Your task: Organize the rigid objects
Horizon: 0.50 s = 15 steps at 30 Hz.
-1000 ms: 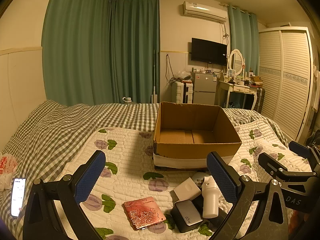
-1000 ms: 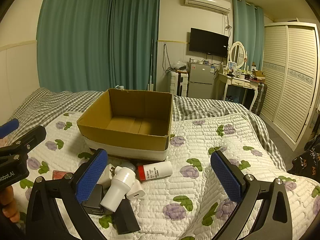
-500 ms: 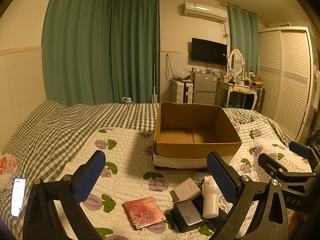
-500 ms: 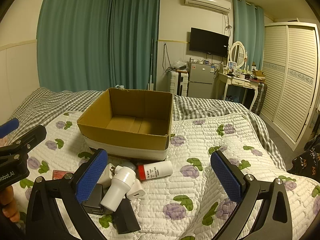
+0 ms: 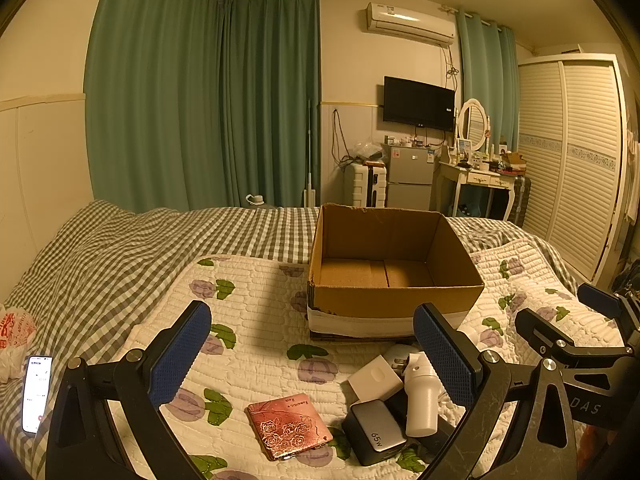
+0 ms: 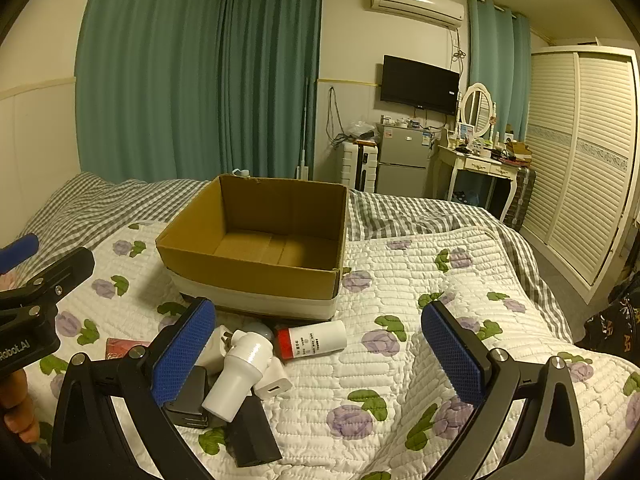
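An open, empty cardboard box (image 5: 394, 300) (image 6: 248, 270) stands on the quilted bed. In front of it lies a pile: a white bulb-shaped item (image 5: 420, 400) (image 6: 240, 372), a white charger (image 5: 376, 378) (image 6: 274, 384), a grey 65W charger (image 5: 376, 432), a black block (image 6: 250, 436), a red-and-white bottle (image 6: 312, 338) and a red rose-patterned case (image 5: 288, 426). My left gripper (image 5: 312, 356) is open and empty above the case. My right gripper (image 6: 320, 356) is open and empty above the bottle.
A phone (image 5: 37, 392) and a red-printed bag (image 5: 14, 330) lie at the bed's left edge. Green curtains, a fridge (image 5: 408, 178), a dressing table (image 5: 480, 178) and a louvred wardrobe (image 5: 572, 160) stand beyond the bed.
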### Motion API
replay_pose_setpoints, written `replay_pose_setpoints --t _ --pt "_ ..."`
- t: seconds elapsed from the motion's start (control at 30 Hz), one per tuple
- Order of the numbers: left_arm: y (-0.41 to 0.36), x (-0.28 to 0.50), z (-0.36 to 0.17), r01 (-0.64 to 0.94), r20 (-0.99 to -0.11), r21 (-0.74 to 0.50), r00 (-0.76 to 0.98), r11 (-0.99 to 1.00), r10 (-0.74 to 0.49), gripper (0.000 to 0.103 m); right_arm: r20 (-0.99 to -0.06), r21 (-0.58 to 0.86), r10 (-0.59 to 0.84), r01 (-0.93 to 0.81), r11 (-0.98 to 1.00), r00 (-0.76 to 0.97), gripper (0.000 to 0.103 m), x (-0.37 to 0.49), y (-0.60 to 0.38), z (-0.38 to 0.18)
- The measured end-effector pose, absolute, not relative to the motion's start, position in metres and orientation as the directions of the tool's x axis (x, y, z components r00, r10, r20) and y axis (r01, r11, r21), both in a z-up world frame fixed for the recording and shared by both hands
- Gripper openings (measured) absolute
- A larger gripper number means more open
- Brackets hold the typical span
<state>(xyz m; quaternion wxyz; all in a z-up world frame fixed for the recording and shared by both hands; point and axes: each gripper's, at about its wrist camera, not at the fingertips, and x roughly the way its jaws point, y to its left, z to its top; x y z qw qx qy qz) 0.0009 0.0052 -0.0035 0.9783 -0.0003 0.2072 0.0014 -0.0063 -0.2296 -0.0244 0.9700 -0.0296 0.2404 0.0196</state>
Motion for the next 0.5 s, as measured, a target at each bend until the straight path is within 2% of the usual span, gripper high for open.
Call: replay_pose_setpoints --t 0.5 --pt "0.013 0.003 -0.005 -0.026 -0.411 -0.016 0.911 1.000 0.017 0.103 -0.507 -0.072 0.047 -0.096 0.993 0.861 0.103 0.000 -0.218 -0.026"
